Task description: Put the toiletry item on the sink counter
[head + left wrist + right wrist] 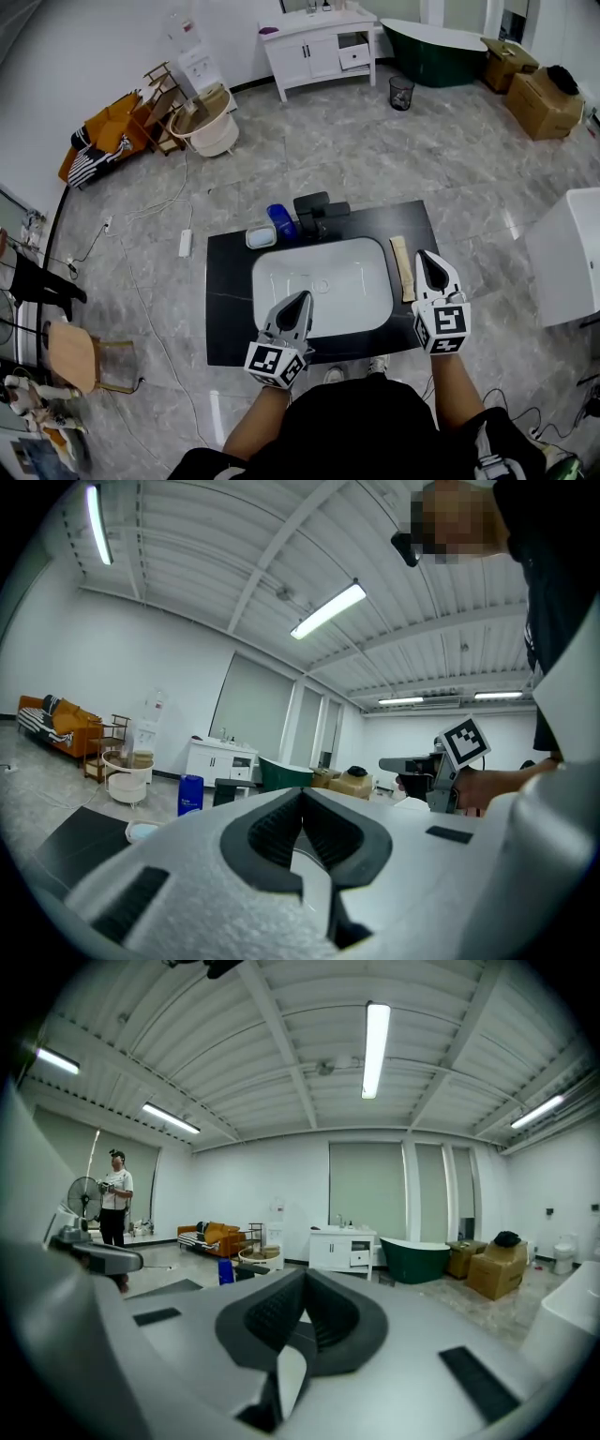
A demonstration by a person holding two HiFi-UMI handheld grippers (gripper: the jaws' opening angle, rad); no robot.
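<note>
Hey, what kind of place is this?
Probably a staged bathroom set in a large open hall, not a home: a freestanding black sink counter, a green bathtub and a white vanity stand apart on one tiled floor.

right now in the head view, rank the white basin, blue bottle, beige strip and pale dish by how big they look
1. white basin
2. beige strip
3. blue bottle and pale dish: about alike here, and the bottle is seen from above, so I won't rank them.

left gripper [306, 295]: grey, black-white marker cube [275, 365] | right gripper [425, 254]: same | shirt [347, 422]: black
</note>
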